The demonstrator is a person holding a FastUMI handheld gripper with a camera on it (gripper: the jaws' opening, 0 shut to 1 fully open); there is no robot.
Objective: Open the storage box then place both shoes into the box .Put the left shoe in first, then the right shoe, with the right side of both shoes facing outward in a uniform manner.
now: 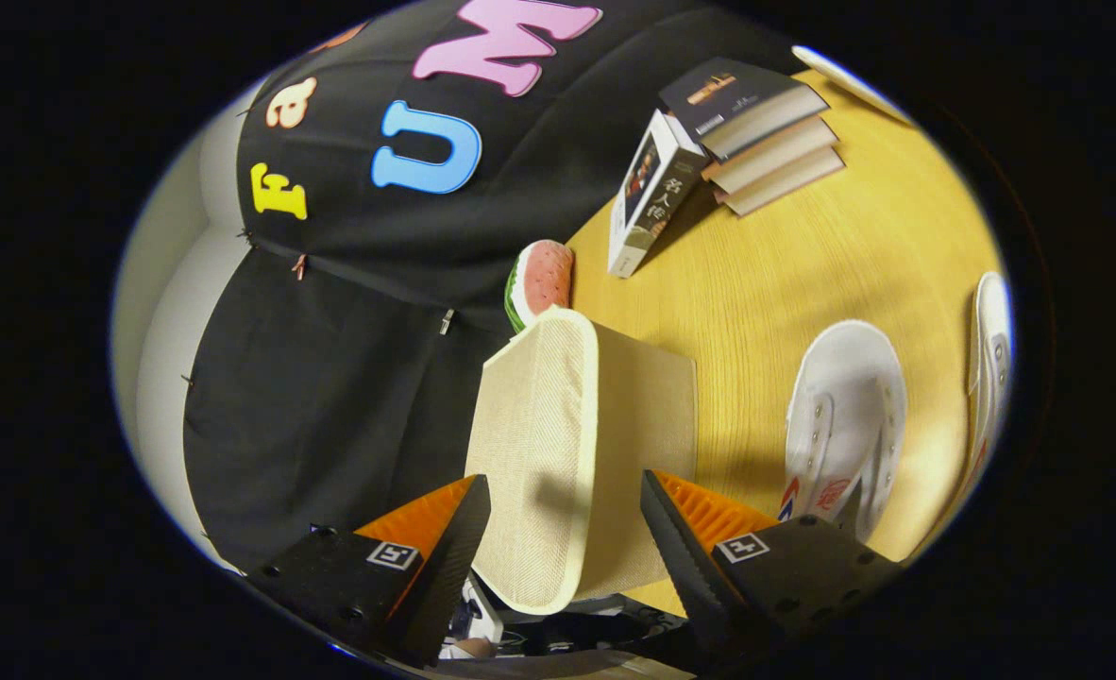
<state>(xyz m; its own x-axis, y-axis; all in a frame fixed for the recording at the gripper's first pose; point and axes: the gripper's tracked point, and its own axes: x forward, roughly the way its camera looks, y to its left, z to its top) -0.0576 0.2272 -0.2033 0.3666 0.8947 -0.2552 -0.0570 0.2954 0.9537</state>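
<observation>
Your gripper (566, 510) is open, its fingers spread on either side of the beige fabric lid (544, 453) of the storage box, with a visible gap between each finger and the fabric, so neither presses on it. The lid stands raised between the fingers and extends just ahead of them. On the wooden counter (803, 274), two white shoes (846, 416) (990, 368) lie beside the lid. Beyond the lid sit a watermelon-slice toy (544, 283), a leaning book (652, 194) and a stack of books (761, 132).
</observation>
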